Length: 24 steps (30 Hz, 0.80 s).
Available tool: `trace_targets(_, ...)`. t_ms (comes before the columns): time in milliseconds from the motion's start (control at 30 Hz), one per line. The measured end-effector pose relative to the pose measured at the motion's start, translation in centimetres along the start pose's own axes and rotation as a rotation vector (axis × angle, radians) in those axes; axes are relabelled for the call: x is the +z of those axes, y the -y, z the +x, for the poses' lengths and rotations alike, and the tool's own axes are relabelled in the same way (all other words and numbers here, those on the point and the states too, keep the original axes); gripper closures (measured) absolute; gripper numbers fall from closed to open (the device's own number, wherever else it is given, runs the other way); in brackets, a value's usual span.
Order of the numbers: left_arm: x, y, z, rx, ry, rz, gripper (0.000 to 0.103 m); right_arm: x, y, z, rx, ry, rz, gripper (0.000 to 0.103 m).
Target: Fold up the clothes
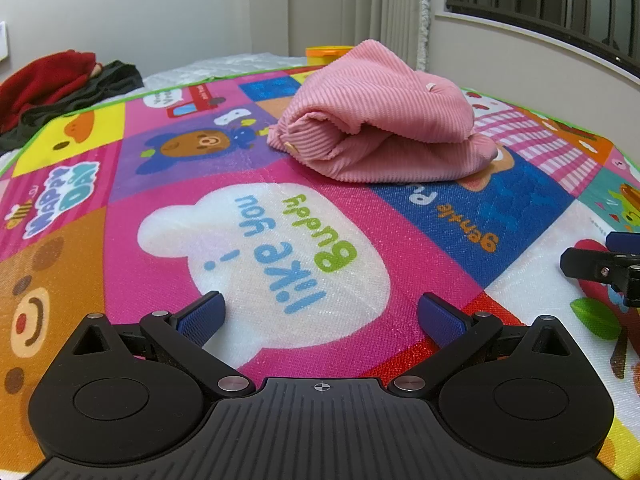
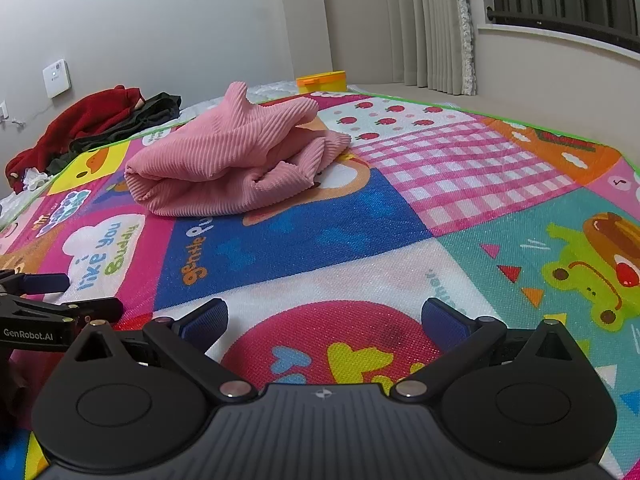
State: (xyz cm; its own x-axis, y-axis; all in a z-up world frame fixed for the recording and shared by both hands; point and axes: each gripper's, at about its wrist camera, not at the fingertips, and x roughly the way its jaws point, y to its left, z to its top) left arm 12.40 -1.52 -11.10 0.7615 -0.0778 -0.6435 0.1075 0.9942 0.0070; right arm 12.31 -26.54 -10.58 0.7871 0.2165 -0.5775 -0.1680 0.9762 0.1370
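On the play mat (image 1: 256,240), with my left gripper (image 1: 320,312) and right gripper (image 2: 324,316) both spread and empty, I risk the bunched pink garment (image 1: 380,128) slumping apart when grabbed.

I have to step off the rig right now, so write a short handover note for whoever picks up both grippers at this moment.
Left gripper: open, empty, low over the play mat.
Right gripper: open, empty, low over the mat beside the left one.
Pink ribbed garment: lies in a loose folded bundle on the mat ahead of both grippers, apart from them.
Red and dark clothes: heaped off the mat's far left edge, unfolded.
Done: pink piece looks roughly folded, though lumpy.
Left: tidy it if needed, then probably fold the heap.
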Motion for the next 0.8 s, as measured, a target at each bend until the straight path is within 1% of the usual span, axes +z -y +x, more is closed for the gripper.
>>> trace_targets(800,-0.01,-0.04,-0.01,-0.001,0.000,0.000,0.000,-0.01,0.22,-0.12,0.008,0.002,0.012,0.000)
